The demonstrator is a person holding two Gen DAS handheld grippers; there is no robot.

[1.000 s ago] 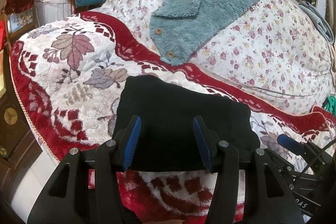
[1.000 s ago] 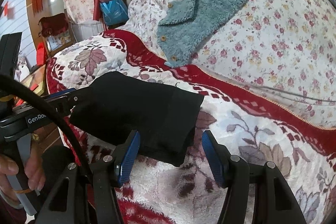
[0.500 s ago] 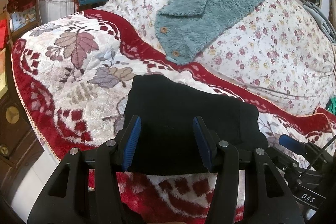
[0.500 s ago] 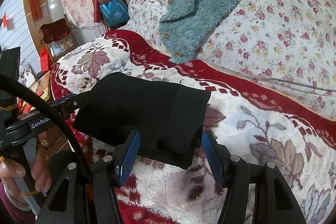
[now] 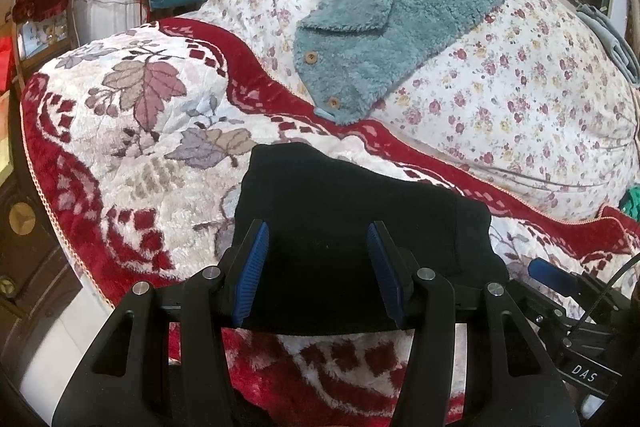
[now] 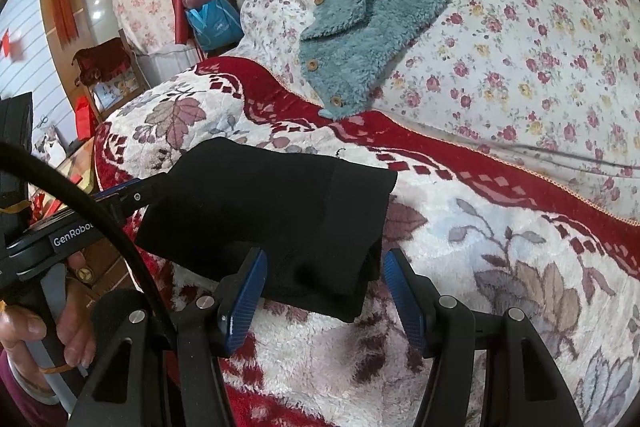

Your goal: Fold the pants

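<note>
Change: pants (image 5: 352, 227) sit a little farther from both claws than a second ago, folded on the blanket (image 5: 132, 155).
Left claw (image 5: 318, 275): open, empty, at 6 o'clock.
Right claw (image 6: 322, 291): open, empty; fold looks finished.

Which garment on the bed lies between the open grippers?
The black pants, folded on the red patterned blanket. The teal fleece jacket lies farther back on the floral quilt.
</note>
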